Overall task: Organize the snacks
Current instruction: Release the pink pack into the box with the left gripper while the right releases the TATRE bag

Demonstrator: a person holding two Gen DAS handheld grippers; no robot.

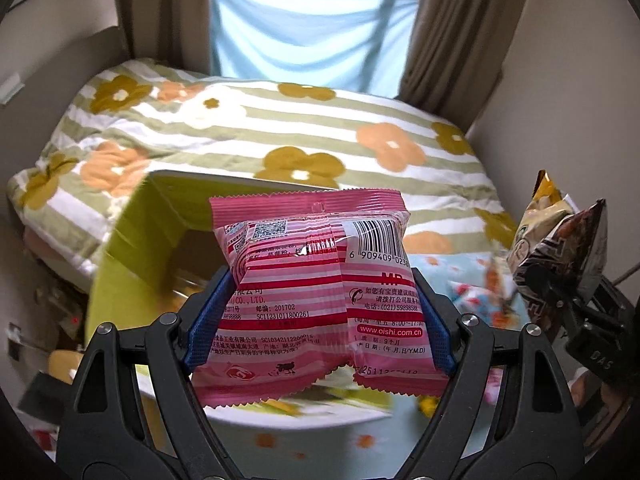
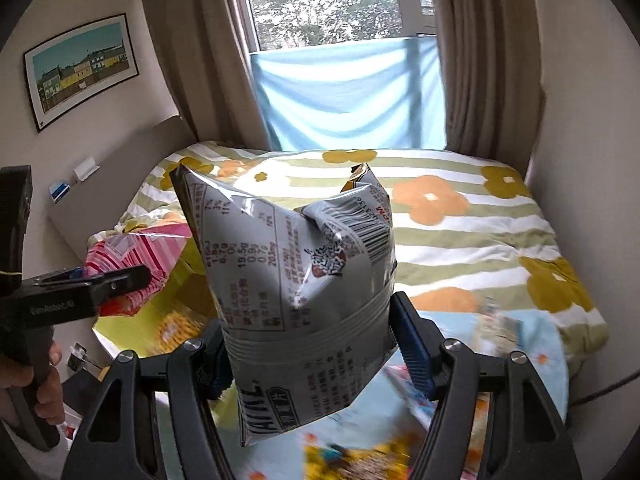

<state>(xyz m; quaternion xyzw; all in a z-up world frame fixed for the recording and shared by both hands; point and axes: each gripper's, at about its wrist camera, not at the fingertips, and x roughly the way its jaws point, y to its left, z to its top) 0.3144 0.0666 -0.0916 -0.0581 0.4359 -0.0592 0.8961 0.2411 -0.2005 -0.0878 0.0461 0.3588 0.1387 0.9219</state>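
Up close, the left gripper (image 1: 316, 304) holds a pink striped snack packet (image 1: 316, 280) between its two blue pads (image 1: 208, 320), which press on the packet's left and right edges. The packet stands upright, barcode and printed text facing the camera, and it blocks much of what lies beyond. Behind it is a yellow-green box (image 1: 132, 236) with its open side facing the camera. At the right edge of this view the right gripper (image 1: 560, 280) appears, holding its own packet.

From the right wrist camera, the right gripper (image 2: 308, 344) is clamped on a silver chip bag (image 2: 292, 280), puffed and tilted slightly left, its barcode near the top right. The bag hides the centre of the scene. To the left, the left gripper (image 2: 100, 284) shows from the side with the pink packet in it, and a person's hand (image 2: 40, 380) grips its handle.

Beneath both grippers lies a light blue cloth (image 2: 460, 328) with small flowers, with blurred snack packets on it. Beyond is a bed with a green and white striped quilt (image 1: 280, 128) printed with orange and mustard flowers. At the far wall a window (image 2: 324, 0) shows trees, a pale blue sheet (image 2: 348, 96) hanging across its lower part, brown curtains (image 2: 204, 60) on both sides. A framed picture (image 2: 80, 68) of buildings hangs on the left wall.
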